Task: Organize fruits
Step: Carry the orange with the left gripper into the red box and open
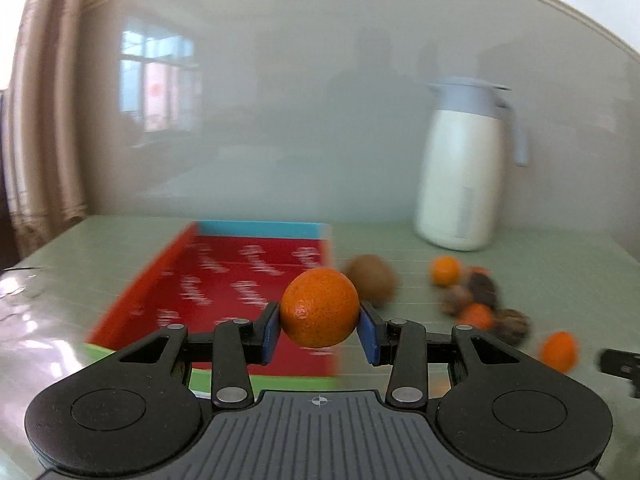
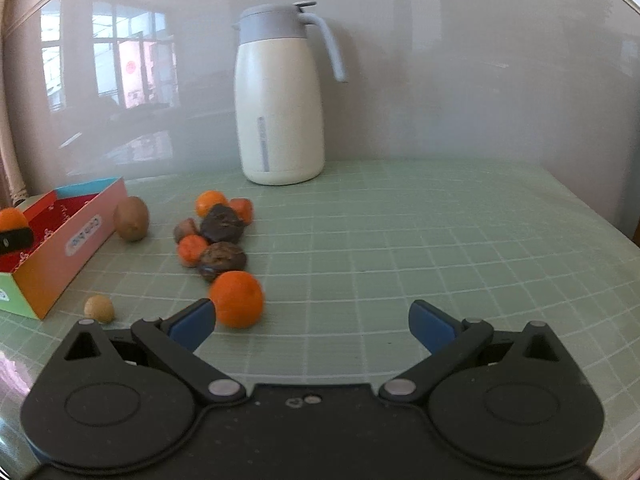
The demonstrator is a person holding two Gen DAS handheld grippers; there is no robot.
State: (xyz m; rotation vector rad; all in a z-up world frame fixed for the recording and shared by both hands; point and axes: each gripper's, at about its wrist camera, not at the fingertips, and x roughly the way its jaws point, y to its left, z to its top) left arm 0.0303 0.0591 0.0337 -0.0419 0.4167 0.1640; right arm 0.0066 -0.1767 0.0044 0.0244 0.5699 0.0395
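Note:
My left gripper (image 1: pixel 319 330) is shut on an orange tangerine (image 1: pixel 320 307) and holds it above the right edge of the red-lined box (image 1: pixel 224 280). The held tangerine (image 2: pixel 12 218) and box (image 2: pixel 60 248) also show at the left of the right wrist view. My right gripper (image 2: pixel 312 324) is open and empty above the green mat. A tangerine (image 2: pixel 237 299) lies just past its left finger. Behind it lies a pile of small tangerines (image 2: pixel 211 203) and dark walnuts (image 2: pixel 222 258). A brown kiwi (image 2: pixel 131 218) lies beside the box.
A white jug with a grey lid (image 2: pixel 280 100) stands at the back against the wall. A small tan round fruit (image 2: pixel 99 309) lies near the box's front corner. The green grid mat (image 2: pixel 440 240) stretches to the right.

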